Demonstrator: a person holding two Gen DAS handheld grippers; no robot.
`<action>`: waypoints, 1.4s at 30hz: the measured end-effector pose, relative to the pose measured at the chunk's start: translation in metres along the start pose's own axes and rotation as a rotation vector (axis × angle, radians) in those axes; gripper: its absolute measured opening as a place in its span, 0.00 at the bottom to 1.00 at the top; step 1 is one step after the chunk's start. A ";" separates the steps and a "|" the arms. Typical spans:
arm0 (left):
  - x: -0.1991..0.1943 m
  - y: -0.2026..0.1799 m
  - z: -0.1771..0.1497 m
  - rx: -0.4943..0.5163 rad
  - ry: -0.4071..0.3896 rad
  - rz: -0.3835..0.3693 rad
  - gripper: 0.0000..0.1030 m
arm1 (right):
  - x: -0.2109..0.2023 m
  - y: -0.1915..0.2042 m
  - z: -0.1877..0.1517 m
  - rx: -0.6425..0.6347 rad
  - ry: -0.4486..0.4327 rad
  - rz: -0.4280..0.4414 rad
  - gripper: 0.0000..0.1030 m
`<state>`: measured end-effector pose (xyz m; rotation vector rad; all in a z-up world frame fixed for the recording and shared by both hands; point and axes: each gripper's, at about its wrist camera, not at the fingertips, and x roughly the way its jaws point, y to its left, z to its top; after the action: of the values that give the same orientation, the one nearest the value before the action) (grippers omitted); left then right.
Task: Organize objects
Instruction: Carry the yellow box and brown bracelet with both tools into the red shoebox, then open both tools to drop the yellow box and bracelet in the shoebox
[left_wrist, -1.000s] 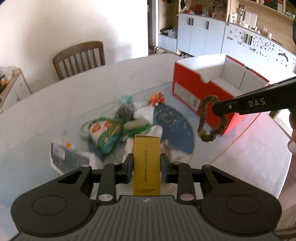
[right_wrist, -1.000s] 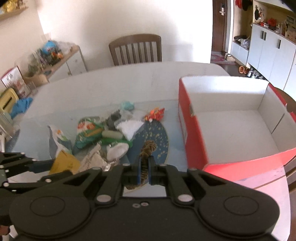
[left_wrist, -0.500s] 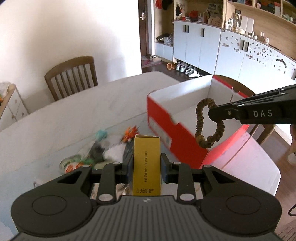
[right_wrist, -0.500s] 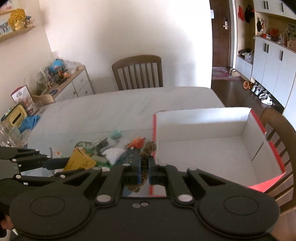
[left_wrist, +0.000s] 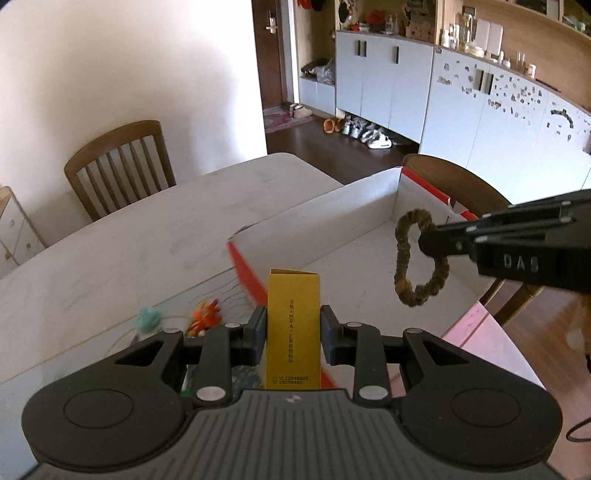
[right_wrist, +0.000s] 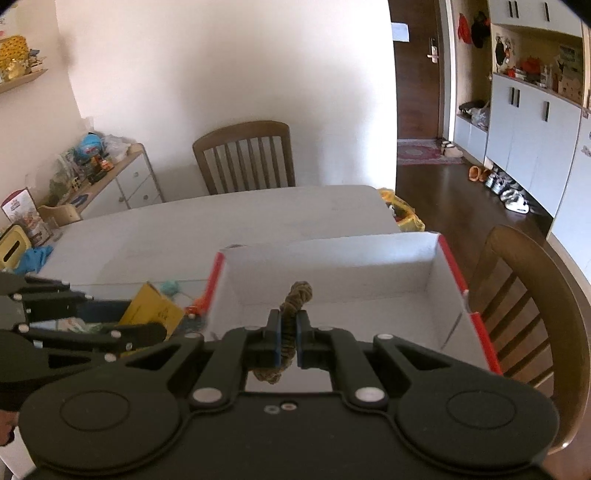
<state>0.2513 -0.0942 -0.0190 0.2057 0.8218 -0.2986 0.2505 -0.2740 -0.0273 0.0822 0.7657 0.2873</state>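
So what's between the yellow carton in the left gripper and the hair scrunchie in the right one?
Nothing solid: in the left wrist view, only the box's bare white floor shows behind the gap between the carton and scrunchie.

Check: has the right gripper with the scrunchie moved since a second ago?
Yes. The right gripper, scrunchie clamped, has moved from above the table clutter to over the red box.

Dining area of a lived-in home. A pale table (left_wrist: 110, 258) is flanked by slatted wooden chairs (right_wrist: 245, 157). White hallway cabinets (left_wrist: 384, 85) stand over a row of shoes (left_wrist: 354, 131) on dark wood flooring, near a brown door (right_wrist: 417, 66) and a small rug (right_wrist: 424, 154). A low sideboard (right_wrist: 122, 181) carries toys and clutter.
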 end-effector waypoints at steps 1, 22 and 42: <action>0.006 -0.004 0.004 0.000 0.009 -0.004 0.28 | 0.003 -0.005 -0.001 0.005 0.006 0.000 0.06; 0.151 -0.073 0.035 0.077 0.274 0.000 0.28 | 0.070 -0.076 -0.027 0.045 0.195 0.050 0.06; 0.194 -0.077 0.041 0.086 0.353 -0.003 0.29 | 0.102 -0.074 -0.029 -0.055 0.333 -0.039 0.18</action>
<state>0.3780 -0.2142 -0.1409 0.3440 1.1598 -0.3050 0.3167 -0.3162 -0.1301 -0.0339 1.0876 0.2888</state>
